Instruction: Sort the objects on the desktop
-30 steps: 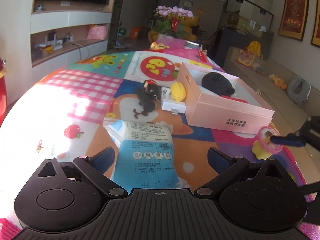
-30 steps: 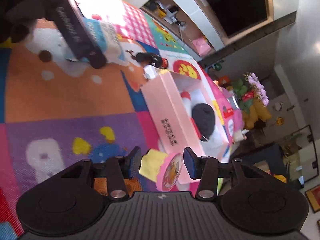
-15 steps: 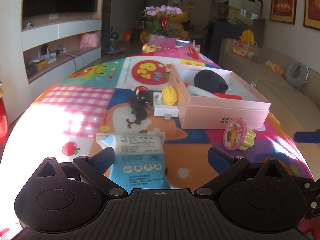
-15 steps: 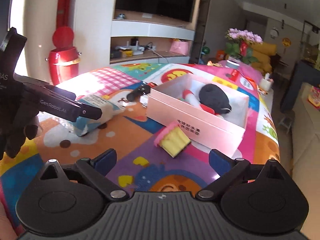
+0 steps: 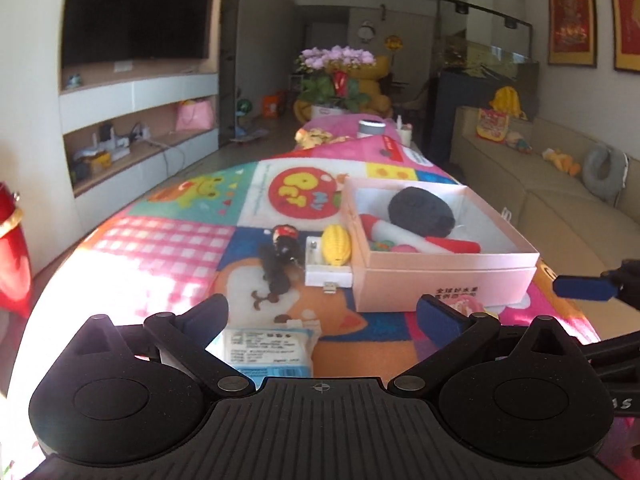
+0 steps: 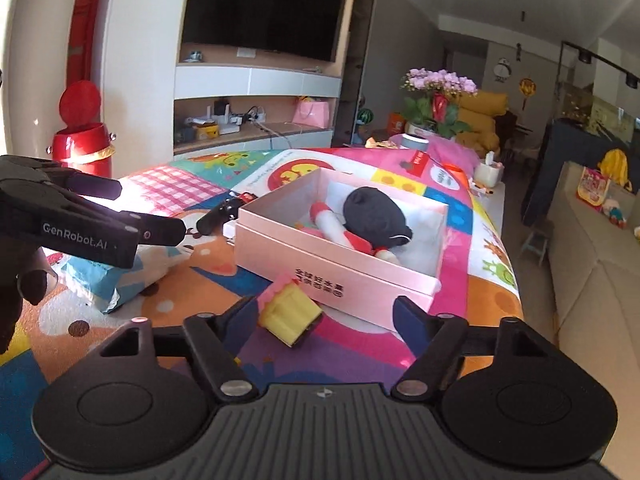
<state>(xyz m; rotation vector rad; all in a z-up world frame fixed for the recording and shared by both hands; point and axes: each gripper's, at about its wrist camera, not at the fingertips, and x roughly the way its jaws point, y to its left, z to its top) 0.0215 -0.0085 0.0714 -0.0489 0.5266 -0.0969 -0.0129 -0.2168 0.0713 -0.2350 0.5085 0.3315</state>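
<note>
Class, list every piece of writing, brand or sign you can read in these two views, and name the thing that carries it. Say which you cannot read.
"GenRobot.AI": white lettering on the black arm of the left tongs.
Dark printed characters on the front of the pink cardboard box: two rows, too small to read.
Print on the blue and white plastic packet: blurred, unreadable.
Red label on the pink cloth: too small.
Round yellow wall sign: unreadable.

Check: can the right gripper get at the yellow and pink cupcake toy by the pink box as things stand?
Probably yes. The right gripper is open and its jaws have just been closing; the cupcake toy lies on the mat between them, nearer the left finger, unheld. Only the pink box, close behind the toy, could crowd it.
</note>
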